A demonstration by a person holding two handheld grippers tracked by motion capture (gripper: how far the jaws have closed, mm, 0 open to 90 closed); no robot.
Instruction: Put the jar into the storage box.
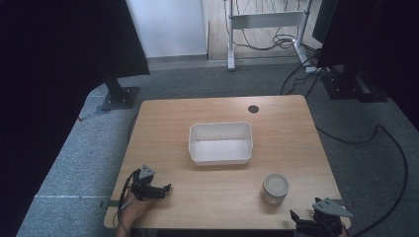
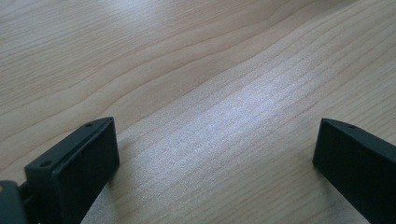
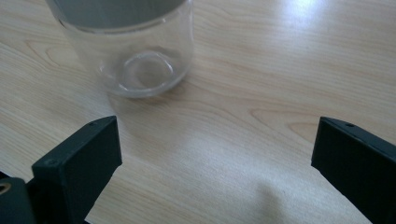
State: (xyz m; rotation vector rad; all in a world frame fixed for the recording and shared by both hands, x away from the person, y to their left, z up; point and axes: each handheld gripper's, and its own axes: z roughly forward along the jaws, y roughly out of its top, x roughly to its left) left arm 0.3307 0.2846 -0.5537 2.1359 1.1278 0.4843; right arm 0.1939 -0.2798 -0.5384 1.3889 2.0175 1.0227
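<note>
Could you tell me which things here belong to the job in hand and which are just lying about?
In the job:
- clear jar, upright, apart from the open right gripper
- probably the white bin
- left gripper, open over bare table

Lying about:
- cables on the floor
- desk frame behind

White rectangular plastic tub sat mid light wooden counter; round black grommet hole near far edge.

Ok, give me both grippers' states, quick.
Left gripper: open, holding nothing, over bare table.
Right gripper: open, holding nothing, short of the jar.
</note>
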